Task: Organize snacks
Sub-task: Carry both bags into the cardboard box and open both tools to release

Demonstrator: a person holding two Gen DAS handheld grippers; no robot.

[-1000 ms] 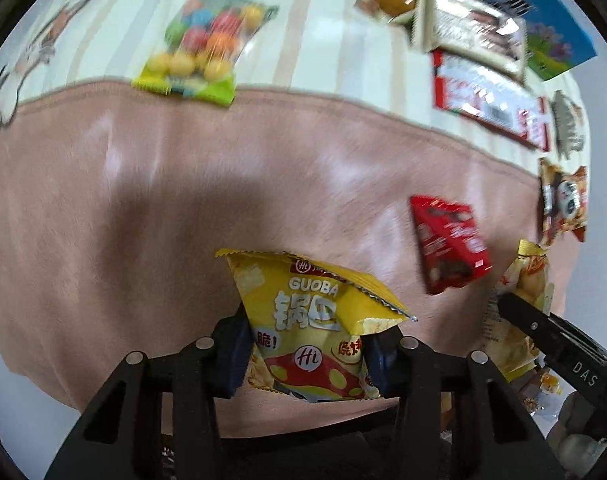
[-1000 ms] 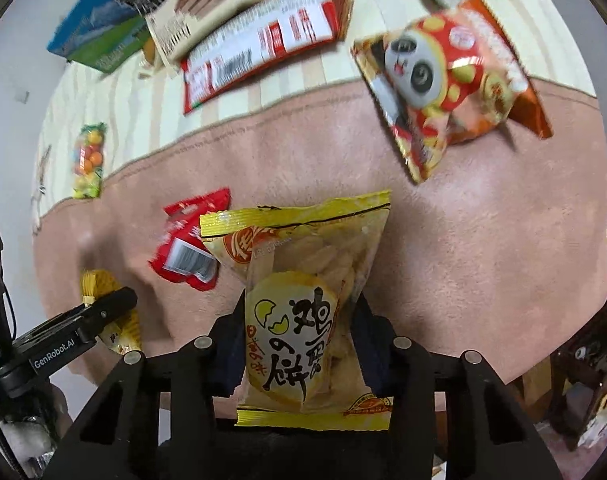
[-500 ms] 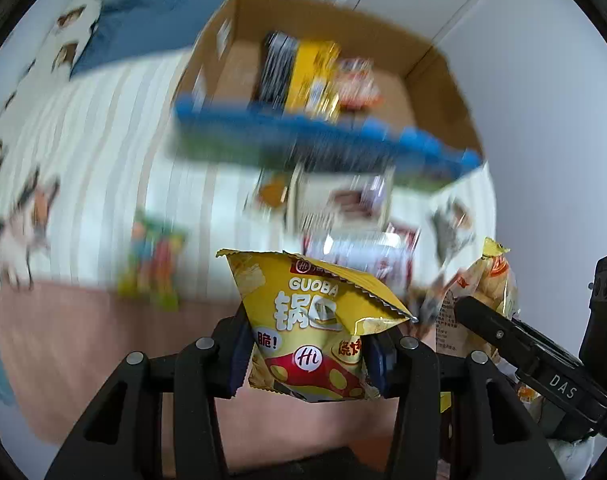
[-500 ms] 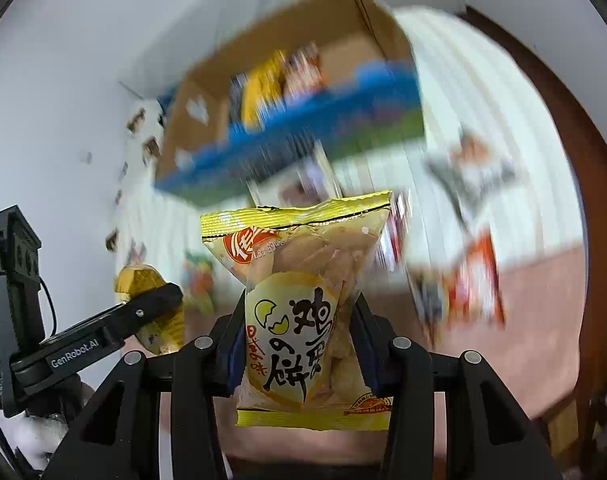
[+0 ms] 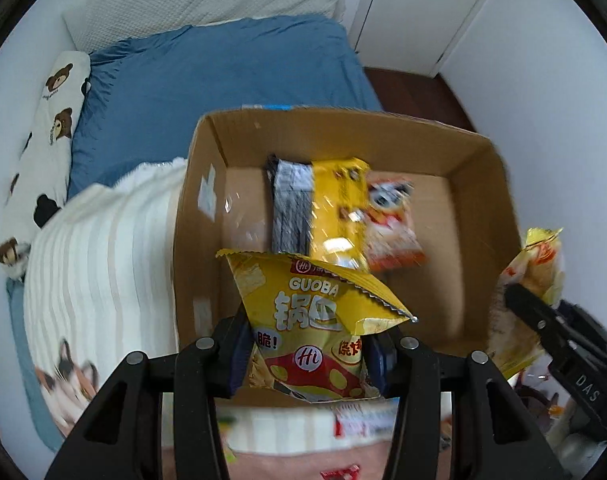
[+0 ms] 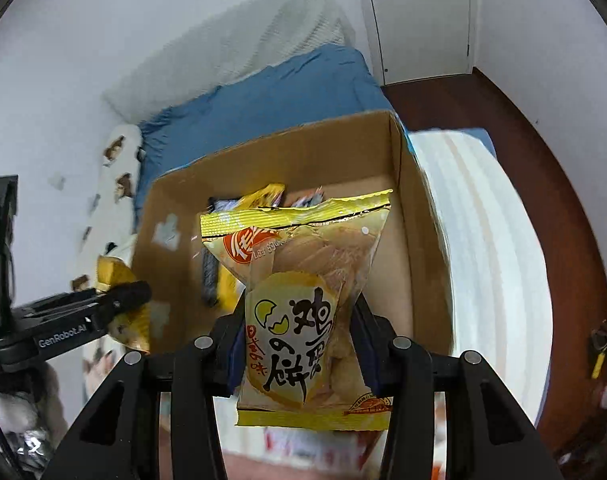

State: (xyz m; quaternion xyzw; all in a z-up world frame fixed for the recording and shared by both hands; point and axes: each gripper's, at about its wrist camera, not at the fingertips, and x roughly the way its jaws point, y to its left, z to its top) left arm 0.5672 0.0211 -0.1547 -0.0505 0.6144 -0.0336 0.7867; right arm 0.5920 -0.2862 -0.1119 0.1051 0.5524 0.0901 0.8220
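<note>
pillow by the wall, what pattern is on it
White with brown bear faces; the pillow shows best in the left wrist view.

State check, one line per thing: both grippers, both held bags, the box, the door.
left gripper: shut on the GUOBA bag
GUOBA bag: sealed, held above the box's near edge
right gripper: shut on the egg cracker bag
egg cracker bag: sealed, upright, held over the box
cardboard box: open-topped, partly filled, packets blurred
white door: closed
</note>
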